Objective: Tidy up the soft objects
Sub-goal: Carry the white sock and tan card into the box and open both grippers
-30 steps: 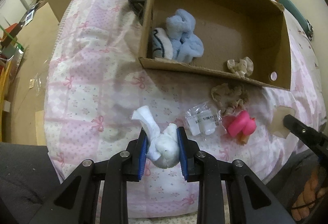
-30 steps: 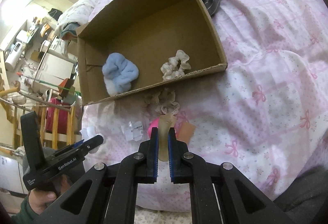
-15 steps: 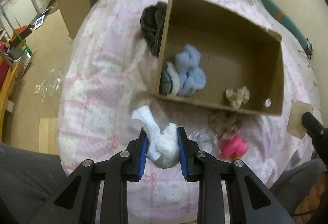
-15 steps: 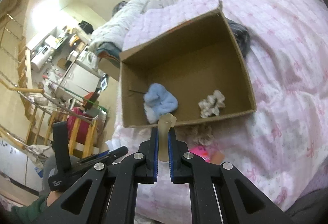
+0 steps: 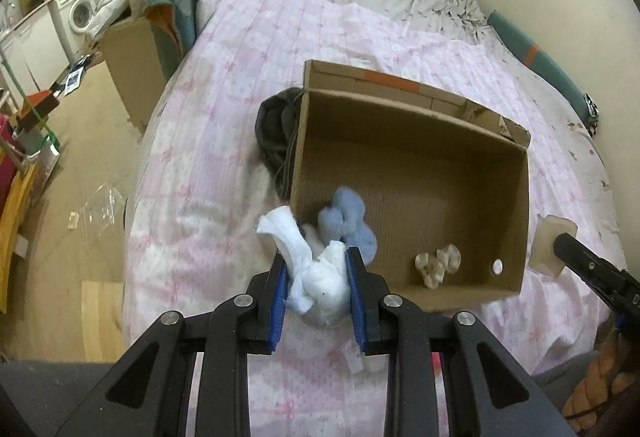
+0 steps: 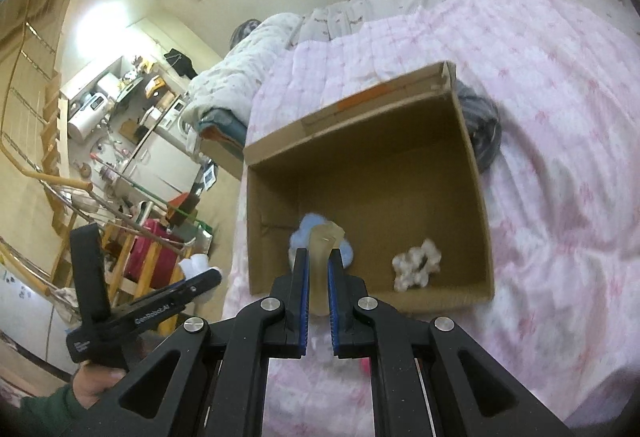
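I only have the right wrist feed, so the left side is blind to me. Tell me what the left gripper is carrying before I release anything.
Observer: The left gripper is shut on a white stuffed cloth bundle.
Operator: Give me its position against the box.
Observer: In the left wrist view it sits at the near left corner of the cardboard box, beside the blue soft item. I cannot tell whether it is over the opening.
Operator: Now report my beige piece from that side.
Observer: The beige pad in the right gripper shows as a flat, squarish slab, outside the box's right wall in that view.
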Action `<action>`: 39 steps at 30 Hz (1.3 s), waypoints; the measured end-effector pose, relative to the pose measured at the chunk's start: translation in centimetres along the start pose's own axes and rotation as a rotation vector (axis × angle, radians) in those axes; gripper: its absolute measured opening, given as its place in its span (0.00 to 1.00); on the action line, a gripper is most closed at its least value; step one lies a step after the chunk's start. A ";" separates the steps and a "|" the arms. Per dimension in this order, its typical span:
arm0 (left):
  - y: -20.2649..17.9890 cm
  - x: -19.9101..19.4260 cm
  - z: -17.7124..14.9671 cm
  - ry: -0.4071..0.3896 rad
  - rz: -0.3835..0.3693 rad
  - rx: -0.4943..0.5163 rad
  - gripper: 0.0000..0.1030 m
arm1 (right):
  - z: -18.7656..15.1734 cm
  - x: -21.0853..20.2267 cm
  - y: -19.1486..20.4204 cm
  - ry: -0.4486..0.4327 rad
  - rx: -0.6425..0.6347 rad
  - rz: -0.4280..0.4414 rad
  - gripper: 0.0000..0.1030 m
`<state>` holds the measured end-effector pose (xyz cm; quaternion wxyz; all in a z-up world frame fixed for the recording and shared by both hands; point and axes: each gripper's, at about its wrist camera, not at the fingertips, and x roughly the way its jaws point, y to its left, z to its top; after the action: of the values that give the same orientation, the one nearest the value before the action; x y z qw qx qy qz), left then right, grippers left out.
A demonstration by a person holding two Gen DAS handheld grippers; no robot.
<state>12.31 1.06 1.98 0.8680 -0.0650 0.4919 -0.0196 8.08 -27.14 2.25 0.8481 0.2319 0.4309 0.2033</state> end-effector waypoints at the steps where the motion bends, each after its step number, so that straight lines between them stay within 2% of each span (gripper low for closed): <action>1: -0.3 0.3 0.5 -0.005 -0.002 0.008 0.24 | 0.4 0.3 -0.2 0.000 -0.002 -0.006 0.10; 10: -1.4 2.8 2.0 -0.017 0.005 0.044 0.24 | 1.1 2.5 -2.8 -0.014 0.052 -0.048 0.10; 17: -1.6 5.3 2.2 0.024 -0.003 0.048 0.24 | 0.6 4.9 -3.7 0.043 0.061 -0.093 0.10; 21: -2.5 5.9 3.0 -0.007 0.000 0.075 0.24 | 0.3 6.1 -3.9 0.077 0.059 -0.114 0.10; 26: -2.9 8.3 1.9 0.022 -0.026 0.084 0.24 | 0.0 7.0 -4.4 0.107 0.068 -0.147 0.10; 29: -3.5 8.6 1.5 0.004 -0.052 0.106 0.24 | -0.2 7.3 -4.7 0.130 0.070 -0.167 0.10; 32: -4.0 8.8 1.2 -0.010 -0.031 0.135 0.25 | -0.4 7.5 -4.8 0.143 0.069 -0.171 0.10; 35: -4.0 9.5 0.9 0.027 -0.022 0.134 0.25 | -0.3 7.7 -4.6 0.145 0.065 -0.172 0.10; 39: -3.8 9.7 0.7 0.035 -0.017 0.127 0.25 | -0.3 7.9 -4.6 0.151 0.064 -0.174 0.10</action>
<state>18.07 -3.63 -5.41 0.8615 -0.0136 0.5040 -0.0593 12.81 -26.50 -5.57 0.8198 0.2044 0.5184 0.1320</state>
